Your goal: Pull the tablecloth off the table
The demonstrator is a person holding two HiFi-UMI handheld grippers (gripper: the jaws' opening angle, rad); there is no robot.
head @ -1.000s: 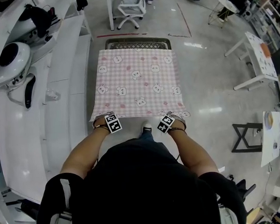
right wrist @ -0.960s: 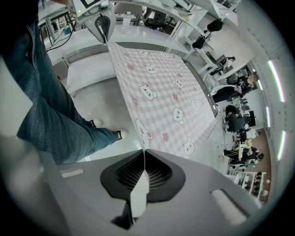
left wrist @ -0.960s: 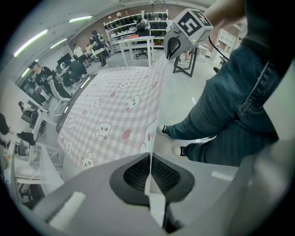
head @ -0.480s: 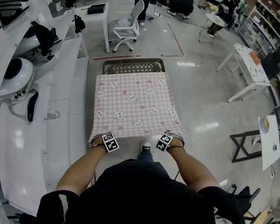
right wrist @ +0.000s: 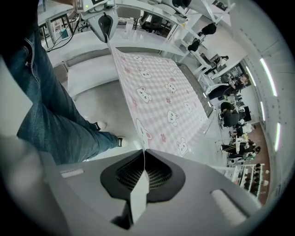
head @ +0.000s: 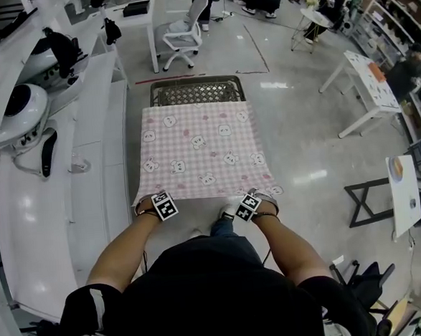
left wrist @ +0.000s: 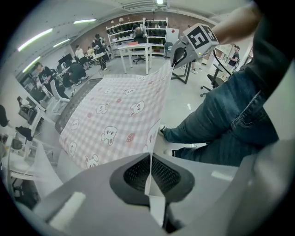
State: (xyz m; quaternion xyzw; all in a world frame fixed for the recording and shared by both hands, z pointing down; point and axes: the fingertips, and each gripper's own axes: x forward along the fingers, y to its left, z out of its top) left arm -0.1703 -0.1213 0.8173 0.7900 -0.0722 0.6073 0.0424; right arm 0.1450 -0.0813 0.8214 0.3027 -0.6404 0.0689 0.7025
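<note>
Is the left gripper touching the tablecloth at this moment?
Touching. In its own view, the left gripper has its jaws closed on the near edge of the tablecloth, with the fabric pinched between them.

Open floor (head: 306, 146) right of the table (head: 198, 91); white counter (head: 98, 161) crowds its left; 1 chair (head: 181, 31) stands beyond.

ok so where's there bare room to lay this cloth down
Bare floor lies right of the table, between the tablecloth and the white side table. The left is crowded: a white bench loaded with gear runs close along the table.
</note>
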